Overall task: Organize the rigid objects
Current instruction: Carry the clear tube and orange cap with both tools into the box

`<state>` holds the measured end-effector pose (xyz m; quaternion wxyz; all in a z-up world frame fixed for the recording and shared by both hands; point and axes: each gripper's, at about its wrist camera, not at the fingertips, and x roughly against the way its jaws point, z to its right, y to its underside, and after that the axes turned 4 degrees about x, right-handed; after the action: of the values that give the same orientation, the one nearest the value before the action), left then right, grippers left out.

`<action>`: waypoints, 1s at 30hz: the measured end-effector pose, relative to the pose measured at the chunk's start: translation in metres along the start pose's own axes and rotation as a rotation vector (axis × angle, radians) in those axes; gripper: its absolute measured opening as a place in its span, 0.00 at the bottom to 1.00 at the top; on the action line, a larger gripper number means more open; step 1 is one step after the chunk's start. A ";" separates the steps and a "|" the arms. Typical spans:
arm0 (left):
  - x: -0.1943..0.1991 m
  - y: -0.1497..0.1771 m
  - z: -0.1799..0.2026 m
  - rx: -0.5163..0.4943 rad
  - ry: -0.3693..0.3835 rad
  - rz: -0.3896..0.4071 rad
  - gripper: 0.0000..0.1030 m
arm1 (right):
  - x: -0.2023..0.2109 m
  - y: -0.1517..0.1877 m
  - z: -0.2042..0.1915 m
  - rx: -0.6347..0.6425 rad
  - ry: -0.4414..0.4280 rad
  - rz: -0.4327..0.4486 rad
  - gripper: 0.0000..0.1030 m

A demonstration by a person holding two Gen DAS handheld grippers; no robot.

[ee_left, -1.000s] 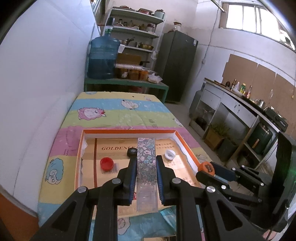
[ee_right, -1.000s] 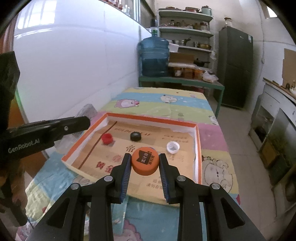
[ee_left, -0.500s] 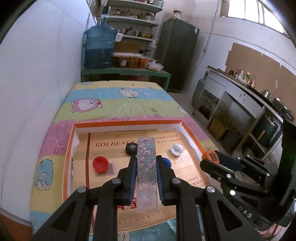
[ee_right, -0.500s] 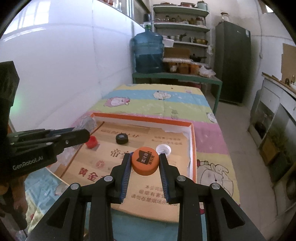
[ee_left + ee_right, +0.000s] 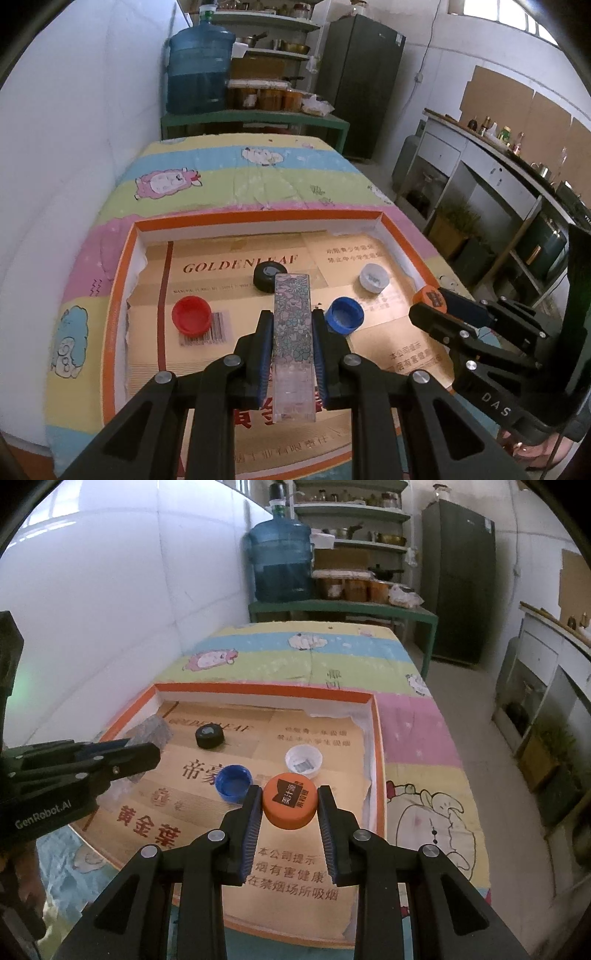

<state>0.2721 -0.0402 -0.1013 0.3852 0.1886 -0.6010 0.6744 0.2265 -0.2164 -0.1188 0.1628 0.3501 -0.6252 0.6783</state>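
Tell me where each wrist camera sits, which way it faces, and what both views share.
Left wrist: on the left gripper, looking forward and down over the orange-rimmed tray; its fingers clamp a floral block; the right gripper shows at right.
Right wrist: on the right gripper, facing the same way over the tray; its fingers hold an orange cap; the left gripper shows at left.
Shared: tray, black cap, blue cap, white cap, water jug.
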 end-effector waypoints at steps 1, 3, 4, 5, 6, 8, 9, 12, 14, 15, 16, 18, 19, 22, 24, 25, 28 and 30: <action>-0.002 0.001 0.001 -0.001 -0.002 -0.006 0.20 | -0.001 0.000 0.000 0.000 0.000 -0.002 0.30; -0.007 0.002 0.001 -0.005 -0.005 -0.017 0.20 | -0.004 0.001 0.001 -0.001 -0.001 -0.008 0.30; -0.010 0.002 0.002 -0.007 -0.008 -0.022 0.20 | -0.006 0.001 0.002 -0.003 -0.001 -0.012 0.30; -0.012 0.002 0.001 -0.008 -0.010 -0.026 0.20 | -0.008 0.001 0.002 -0.004 -0.002 -0.015 0.30; -0.015 0.003 0.001 -0.009 -0.012 -0.031 0.20 | -0.009 0.002 0.002 -0.005 -0.004 -0.019 0.30; -0.019 0.004 0.000 -0.010 -0.017 -0.039 0.20 | -0.012 0.003 0.002 -0.004 -0.009 -0.026 0.30; -0.022 0.004 -0.001 -0.011 -0.021 -0.043 0.20 | -0.014 0.003 0.002 -0.003 -0.012 -0.031 0.30; -0.026 0.005 -0.001 -0.014 -0.027 -0.051 0.20 | -0.019 0.004 0.001 0.003 -0.017 -0.042 0.30; -0.028 0.006 -0.002 -0.016 -0.029 -0.054 0.20 | -0.022 0.005 0.000 0.007 -0.019 -0.049 0.30; -0.030 0.006 -0.002 -0.016 -0.030 -0.056 0.20 | -0.022 0.006 0.000 0.007 -0.020 -0.051 0.30; -0.030 0.006 -0.001 -0.016 -0.031 -0.058 0.20 | -0.023 0.006 0.000 0.008 -0.020 -0.053 0.30; -0.032 0.006 -0.002 -0.016 -0.030 -0.062 0.20 | -0.024 0.006 0.000 0.010 -0.020 -0.057 0.30; -0.033 0.007 -0.002 -0.016 -0.030 -0.065 0.20 | -0.025 0.007 -0.001 0.010 -0.020 -0.059 0.30; -0.035 0.008 -0.003 -0.018 -0.028 -0.070 0.20 | -0.028 0.007 -0.001 0.013 -0.017 -0.069 0.30; -0.037 0.008 -0.002 -0.019 -0.028 -0.073 0.20 | -0.031 0.008 -0.001 0.015 -0.016 -0.078 0.30; -0.038 0.008 -0.002 -0.019 -0.029 -0.074 0.20 | -0.031 0.008 -0.001 0.015 -0.015 -0.082 0.30; -0.040 0.009 -0.003 -0.019 -0.026 -0.082 0.20 | -0.033 0.009 -0.001 0.016 -0.009 -0.091 0.30; -0.041 0.009 -0.002 -0.024 -0.028 -0.085 0.20 | -0.035 0.009 -0.001 0.017 -0.008 -0.098 0.30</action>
<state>0.2913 -0.0502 -0.1369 0.4074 0.2186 -0.6058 0.6475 0.2448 -0.2090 -0.1491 0.1904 0.3845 -0.6021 0.6733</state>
